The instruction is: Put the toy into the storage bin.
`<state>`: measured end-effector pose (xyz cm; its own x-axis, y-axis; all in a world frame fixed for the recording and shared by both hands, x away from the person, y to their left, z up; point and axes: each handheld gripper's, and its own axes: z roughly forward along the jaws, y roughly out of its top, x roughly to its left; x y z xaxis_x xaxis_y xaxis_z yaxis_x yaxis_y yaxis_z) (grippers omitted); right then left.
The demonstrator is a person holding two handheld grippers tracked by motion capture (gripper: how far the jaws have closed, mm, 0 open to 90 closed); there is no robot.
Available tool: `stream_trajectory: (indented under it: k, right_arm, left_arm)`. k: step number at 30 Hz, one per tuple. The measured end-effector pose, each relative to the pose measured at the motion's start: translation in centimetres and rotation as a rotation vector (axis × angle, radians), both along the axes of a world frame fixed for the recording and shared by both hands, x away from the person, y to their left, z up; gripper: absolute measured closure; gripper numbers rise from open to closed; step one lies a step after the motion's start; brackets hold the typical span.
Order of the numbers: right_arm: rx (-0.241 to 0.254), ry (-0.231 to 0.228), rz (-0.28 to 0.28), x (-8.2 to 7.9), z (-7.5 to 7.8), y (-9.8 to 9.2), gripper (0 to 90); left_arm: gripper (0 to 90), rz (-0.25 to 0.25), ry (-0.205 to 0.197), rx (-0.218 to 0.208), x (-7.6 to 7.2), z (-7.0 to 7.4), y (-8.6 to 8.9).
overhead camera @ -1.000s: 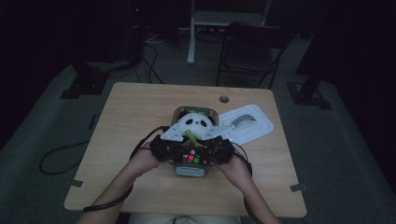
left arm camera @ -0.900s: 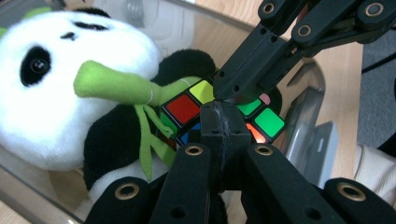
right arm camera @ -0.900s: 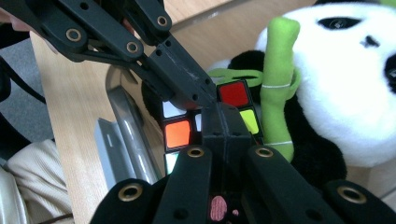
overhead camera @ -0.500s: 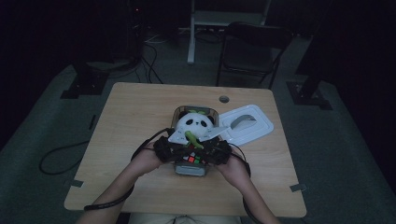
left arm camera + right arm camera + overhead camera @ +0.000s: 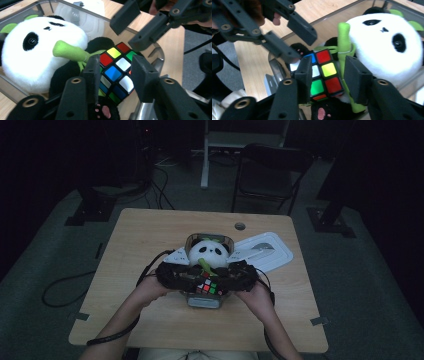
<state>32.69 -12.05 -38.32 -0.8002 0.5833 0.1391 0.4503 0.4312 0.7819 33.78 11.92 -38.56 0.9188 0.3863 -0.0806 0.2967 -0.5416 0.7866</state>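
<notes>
My puzzle cube (image 5: pixel 115 72) lies in the clear box (image 5: pixel 209 301) near the bench's (image 5: pixel 150 230) front edge, against the toy panda (image 5: pixel 42 52). My left gripper (image 5: pixel 117 72) and right gripper (image 5: pixel 329 72) have just been opening, jaws apart around the cube; withdrawing remains, I judge.

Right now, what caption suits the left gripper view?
Black left gripper poised around a colourful puzzle cube beside a plush panda.

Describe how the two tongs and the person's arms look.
Both the left tongs and the right tongs are matte black, with blocky rectangular pads on flat linkage arms joined by brass-ringed pivot holes. A black cable trails from the left one. The forearms are bare, with no sleeves showing.
</notes>
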Motion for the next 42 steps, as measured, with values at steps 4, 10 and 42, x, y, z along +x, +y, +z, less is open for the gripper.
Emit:
stream_trajectory:
  k: [4, 10, 42]
  right_arm:
    - [0.035, 0.018, -0.013, 0.3, 0.1, -0.6, 45.2]
    - [0.063, 0.027, -0.030, 0.4, 0.0, -1.4, 32.6]
    - [0.057, 0.026, -0.414, 3.3, -4.2, -10.7, 18.7]
  left_arm:
    - [46.9, 0.002, 0.003, -0.007, 0.0, 0.2, 0.2]
    - [28.0, 0.005, -0.008, 0.005, -0.2, 0.4, 0.5]
    - [0.5, 0.141, -0.046, 0.026, 0.2, -1.8, 5.5]
